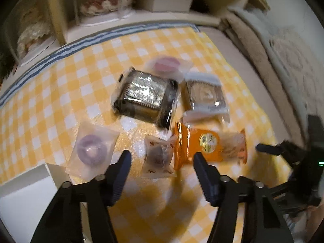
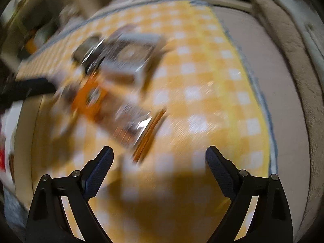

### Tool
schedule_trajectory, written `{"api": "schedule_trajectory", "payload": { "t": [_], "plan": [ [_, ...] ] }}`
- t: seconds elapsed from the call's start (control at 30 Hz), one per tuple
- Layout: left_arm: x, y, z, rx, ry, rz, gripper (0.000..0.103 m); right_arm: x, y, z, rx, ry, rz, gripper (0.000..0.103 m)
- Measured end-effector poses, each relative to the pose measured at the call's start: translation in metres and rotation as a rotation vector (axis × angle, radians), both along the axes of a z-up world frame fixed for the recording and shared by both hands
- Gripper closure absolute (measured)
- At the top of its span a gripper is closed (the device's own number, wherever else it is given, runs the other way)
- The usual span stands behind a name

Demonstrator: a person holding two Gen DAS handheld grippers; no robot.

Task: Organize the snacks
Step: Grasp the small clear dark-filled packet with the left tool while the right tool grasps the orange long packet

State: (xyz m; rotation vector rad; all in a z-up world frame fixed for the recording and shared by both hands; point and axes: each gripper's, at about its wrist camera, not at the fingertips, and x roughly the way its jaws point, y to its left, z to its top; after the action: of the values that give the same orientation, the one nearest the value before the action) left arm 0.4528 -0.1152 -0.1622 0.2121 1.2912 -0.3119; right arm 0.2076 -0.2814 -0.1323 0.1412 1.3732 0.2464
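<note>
Left gripper [image 1: 161, 157] stood partly open, gripping nothing; we found a small clear-wrapped dark pastry [image 1: 159, 157] on the yellow-and-white checked tablecloth [image 1: 60, 93] between its fingers. Right gripper [image 2: 160, 154] stood wide open and empty over bare cloth, near 1 orange foil snack packet [image 2: 91, 99].

A: left gripper [image 1: 161, 157] open, over brown pouch [image 1: 158, 159].
B: neighbours?
A: orange pack [image 1: 210, 146] touching pouch's right, purple donut [image 1: 92, 151] left, dark tray [image 1: 146, 97] behind. Yellow check cloth [image 1: 60, 93].
</note>
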Motion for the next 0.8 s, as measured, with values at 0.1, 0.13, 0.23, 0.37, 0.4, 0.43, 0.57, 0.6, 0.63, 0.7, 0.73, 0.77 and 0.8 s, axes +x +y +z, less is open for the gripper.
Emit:
{"api": "schedule_trajectory", "payload": {
  "t": [0.1, 0.13, 0.23, 0.37, 0.4, 0.43, 0.57, 0.6, 0.63, 0.7, 0.73, 0.77, 0.8],
  "plan": [
    [0.0, -0.008, -0.012, 0.042, 0.012, -0.03, 0.05, -0.004, -0.002, 0.009, 0.016, -0.033, -0.004, 0.02],
    [0.001, -0.009, -0.015, 0.052, 0.012, -0.034, 0.05, -0.001, -0.009, 0.014, 0.034, -0.053, -0.051, 0.025],
    [0.004, -0.014, -0.023, 0.076, 0.016, -0.04, 0.053, 0.008, -0.031, 0.022, 0.099, -0.091, -0.186, 0.054],
    [0.009, -0.019, -0.03, 0.085, 0.009, -0.044, 0.054, 0.024, -0.054, 0.02, 0.158, -0.132, -0.364, 0.066],
    [0.01, -0.02, -0.031, 0.083, 0.009, -0.043, 0.055, 0.029, -0.057, 0.019, 0.172, -0.137, -0.39, 0.067],
    [0.011, -0.021, -0.032, 0.082, 0.01, -0.045, 0.055, 0.036, -0.058, 0.014, 0.187, -0.14, -0.418, 0.067],
    [0.01, -0.021, -0.035, 0.083, 0.012, -0.053, 0.06, 0.043, -0.051, -0.004, 0.188, -0.087, -0.401, 0.067],
    [0.009, -0.02, -0.035, 0.085, 0.014, -0.052, 0.063, 0.043, -0.045, -0.008, 0.16, -0.073, -0.36, 0.068],
    [0.008, -0.019, -0.034, 0.085, 0.015, -0.051, 0.064, 0.04, -0.04, -0.008, 0.145, -0.074, -0.329, 0.068],
    [0.003, -0.018, -0.034, 0.088, 0.015, -0.047, 0.069, 0.038, -0.031, -0.006, 0.128, -0.067, -0.269, 0.068],
    [0.001, -0.017, -0.034, 0.093, 0.015, -0.044, 0.071, 0.037, -0.027, -0.005, 0.131, -0.056, -0.243, 0.068],
    [-0.001, -0.017, -0.035, 0.1, 0.016, -0.043, 0.073, 0.035, -0.021, -0.004, 0.132, -0.045, -0.212, 0.068],
    [-0.003, -0.017, -0.036, 0.103, 0.013, -0.044, 0.073, 0.032, -0.018, -0.003, 0.127, -0.039, -0.192, 0.068]
  ]
}}
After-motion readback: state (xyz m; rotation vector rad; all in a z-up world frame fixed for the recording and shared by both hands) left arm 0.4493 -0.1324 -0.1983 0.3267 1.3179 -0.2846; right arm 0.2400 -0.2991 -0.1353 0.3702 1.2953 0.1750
